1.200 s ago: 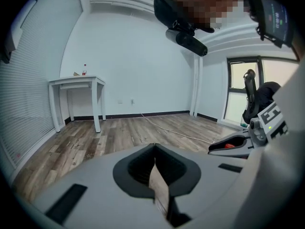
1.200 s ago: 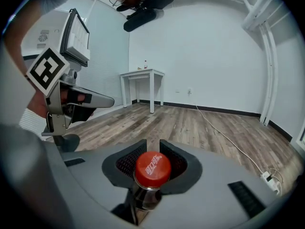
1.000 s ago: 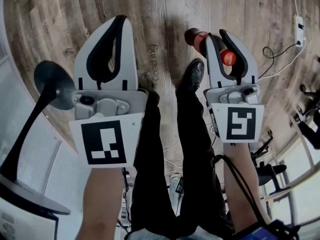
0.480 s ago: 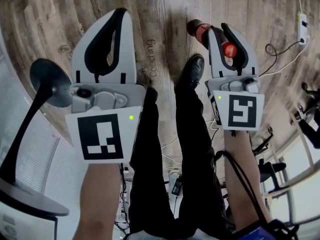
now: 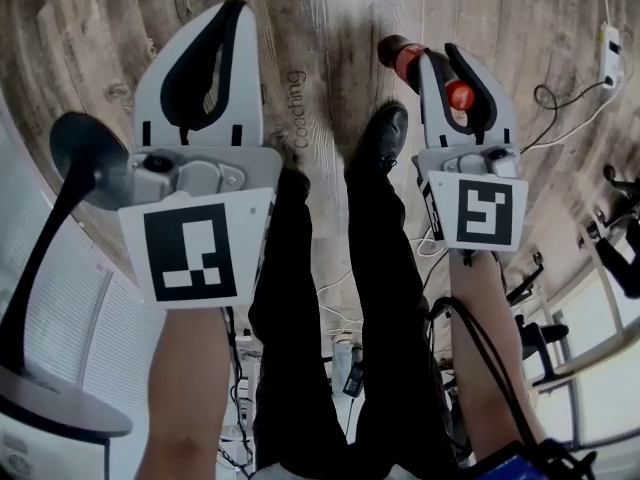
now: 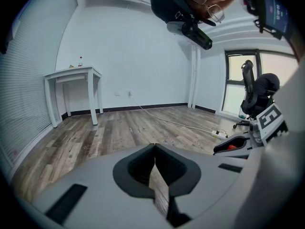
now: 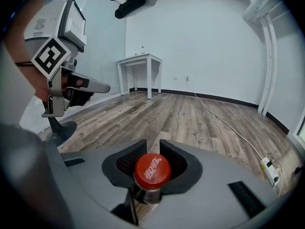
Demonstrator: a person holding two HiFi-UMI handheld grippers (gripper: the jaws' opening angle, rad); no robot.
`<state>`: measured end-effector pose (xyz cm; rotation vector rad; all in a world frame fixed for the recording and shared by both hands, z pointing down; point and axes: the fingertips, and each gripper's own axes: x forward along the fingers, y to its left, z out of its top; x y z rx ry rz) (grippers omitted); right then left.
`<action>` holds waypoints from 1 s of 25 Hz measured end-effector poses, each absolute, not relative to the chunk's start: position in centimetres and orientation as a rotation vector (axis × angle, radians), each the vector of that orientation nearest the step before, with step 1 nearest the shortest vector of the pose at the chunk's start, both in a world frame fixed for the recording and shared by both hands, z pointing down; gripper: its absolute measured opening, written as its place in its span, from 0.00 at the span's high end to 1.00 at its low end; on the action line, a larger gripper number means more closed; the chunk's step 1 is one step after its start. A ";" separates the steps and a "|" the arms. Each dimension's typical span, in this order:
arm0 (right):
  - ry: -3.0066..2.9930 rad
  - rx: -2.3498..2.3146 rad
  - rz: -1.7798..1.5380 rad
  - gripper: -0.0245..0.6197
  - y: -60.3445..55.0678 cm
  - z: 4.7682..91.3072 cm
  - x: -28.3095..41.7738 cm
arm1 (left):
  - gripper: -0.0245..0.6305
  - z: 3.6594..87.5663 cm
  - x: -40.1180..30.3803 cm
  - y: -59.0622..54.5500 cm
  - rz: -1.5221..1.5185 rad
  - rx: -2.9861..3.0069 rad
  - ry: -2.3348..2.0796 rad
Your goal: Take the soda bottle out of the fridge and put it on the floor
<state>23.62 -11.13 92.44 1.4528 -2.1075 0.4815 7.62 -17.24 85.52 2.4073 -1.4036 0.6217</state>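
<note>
- Left gripper point(image 6: 155, 148): its 2 fingers are closed tip to tip, with nothing between them.
- Right gripper point(image 7: 152, 146): fingers partly apart, clamped on the soda bottle point(image 5: 400, 60) at its neck, just under the red cap point(image 7: 152, 171).
- The soda bottle is held over the floor point(image 5: 330, 23), its long axis tilted, cap toward the person and base pointing away.
- A finger hides most of its body.

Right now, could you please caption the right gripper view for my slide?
Right gripper grips a red-capped soda bottle by the neck above a wood floor; white table behind.
</note>
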 end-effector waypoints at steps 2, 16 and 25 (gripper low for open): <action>-2.091 1.429 0.501 0.81 -10.5 93.3 23.7 | 0.94 86.0 7.6 -17.0 0.626 2.402 -1.402; -2.052 1.391 0.537 0.81 -9.6 97.2 24.5 | 0.94 88.1 8.3 -17.4 0.651 2.412 -1.372; -1.999 1.390 0.571 0.80 -9.3 98.9 25.1 | 0.94 88.8 8.7 -17.2 0.669 2.415 -1.350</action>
